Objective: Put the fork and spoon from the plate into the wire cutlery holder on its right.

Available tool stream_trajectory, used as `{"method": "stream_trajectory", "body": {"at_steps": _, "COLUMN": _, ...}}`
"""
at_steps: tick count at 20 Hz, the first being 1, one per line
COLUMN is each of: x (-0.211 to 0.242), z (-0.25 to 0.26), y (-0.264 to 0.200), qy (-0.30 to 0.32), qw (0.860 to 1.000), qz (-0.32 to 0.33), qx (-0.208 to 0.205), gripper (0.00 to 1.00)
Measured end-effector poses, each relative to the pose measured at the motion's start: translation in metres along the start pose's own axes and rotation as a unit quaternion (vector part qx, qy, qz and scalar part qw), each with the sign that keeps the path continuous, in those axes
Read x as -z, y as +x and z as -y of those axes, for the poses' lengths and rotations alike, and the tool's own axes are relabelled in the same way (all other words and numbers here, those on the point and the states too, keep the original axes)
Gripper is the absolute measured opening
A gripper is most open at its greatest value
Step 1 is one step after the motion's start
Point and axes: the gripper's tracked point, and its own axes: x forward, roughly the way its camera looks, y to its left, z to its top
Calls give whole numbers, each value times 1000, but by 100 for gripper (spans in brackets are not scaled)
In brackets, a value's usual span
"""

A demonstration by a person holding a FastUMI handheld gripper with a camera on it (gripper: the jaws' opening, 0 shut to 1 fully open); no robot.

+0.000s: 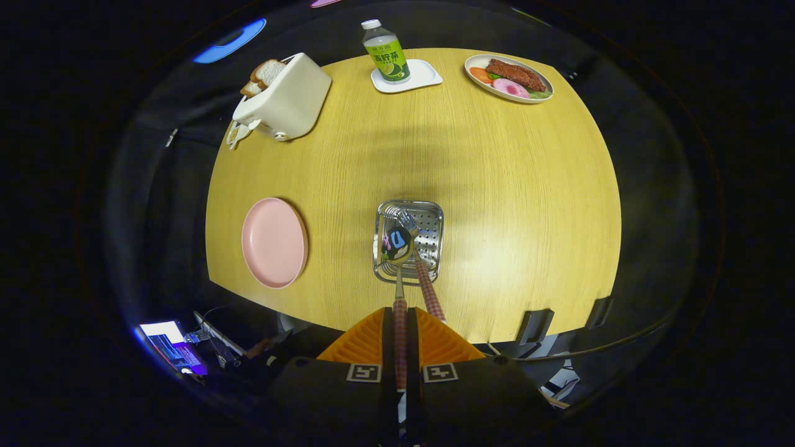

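Two utensils are over the wire cutlery holder (pixel 408 239) now. Going from the left: the toaster (pixel 287 97) with bread stands far back, and nearer lies the pink plate (pixel 274 242), with nothing on it, well apart from the holder on its left. In the middle, the gripper (pixel 400 338) has its fingers closed almost together on the checked handle of the spoon (pixel 398 246), whose bowl hangs above the holder's opening. Just beside it on the right, the fork (pixel 423 276) already leans in the holder, tines up, its handle sticking out toward the fingers. Further back stand a bottle (pixel 385 51) on a coaster and a food plate (pixel 508 77) to the right.

I judge the spoon is near release. The risk: the fork's handle lies very near the fingers, so a sideways move may knock it and tip the light holder. If the fingers open too high, the spoon may bounce out onto the table (pixel 515 205).
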Motion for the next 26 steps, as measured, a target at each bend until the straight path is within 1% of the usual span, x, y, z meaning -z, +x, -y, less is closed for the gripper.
{"method": "stream_trajectory", "body": {"at_steps": 5, "x": -13, "z": 11, "y": 29, "qy": -2, "qw": 999, "qz": -26, "qx": 27, "gripper": 10}}
{"method": "stream_trajectory", "body": {"at_steps": 8, "x": -14, "z": 8, "y": 45, "qy": -6, "qw": 999, "qz": -42, "qx": 29, "gripper": 10}}
{"method": "stream_trajectory", "body": {"at_steps": 11, "x": -18, "z": 6, "y": 51, "qy": -4, "qw": 999, "qz": -44, "qx": 31, "gripper": 11}}
{"method": "stream_trajectory", "body": {"at_steps": 12, "x": -17, "z": 5, "y": 50, "qy": -5, "qw": 998, "qz": -45, "qx": 31, "gripper": 13}}
{"method": "stream_trajectory", "body": {"at_steps": 13, "x": -17, "z": 4, "y": 49, "qy": -5, "qw": 999, "qz": -45, "qx": 30, "gripper": 13}}
{"method": "stream_trajectory", "body": {"at_steps": 15, "x": -18, "z": 4, "y": 43, "qy": -3, "qw": 999, "qz": -36, "qx": 26, "gripper": 17}}
{"method": "stream_trajectory", "body": {"at_steps": 16, "x": -18, "z": 2, "y": 41, "qy": 1, "qw": 999, "qz": -32, "qx": 22, "gripper": 20}}
{"method": "stream_trajectory", "body": {"at_steps": 17, "x": -19, "z": 3, "y": 37, "qy": 5, "qw": 999, "qz": -26, "qx": 18, "gripper": 35}}
{"method": "stream_trajectory", "body": {"at_steps": 18, "x": -19, "z": 3, "y": 32, "qy": 7, "qw": 1000, "qz": -18, "qx": 16, "gripper": 43}}
{"method": "stream_trajectory", "body": {"at_steps": 19, "x": -20, "z": 2, "y": 27, "qy": 7, "qw": 1000, "qz": -9, "qx": 12, "gripper": 54}}
{"method": "stream_trajectory", "body": {"at_steps": 21, "x": -22, "z": -3, "y": 15, "qy": 7, "qw": 1000, "qz": 18, "qx": 5, "gripper": 59}}
{"method": "stream_trajectory", "body": {"at_steps": 23, "x": -27, "z": -11, "y": 1, "qy": 0, "qw": 998, "qz": 57, "qx": 0, "gripper": 59}}
{"method": "stream_trajectory", "body": {"at_steps": 24, "x": -29, "z": -17, "y": -7, "qy": -5, "qw": 997, "qz": 80, "qx": -3, "gripper": 62}}
{"method": "stream_trajectory", "body": {"at_steps": 25, "x": -31, "z": -22, "y": -14, "qy": -10, "qw": 995, "qz": 100, "qx": -4, "gripper": 72}}
{"method": "stream_trajectory", "body": {"at_steps": 26, "x": -31, "z": -29, "y": -21, "qy": -13, "qw": 992, "qz": 121, "qx": -7, "gripper": 74}}
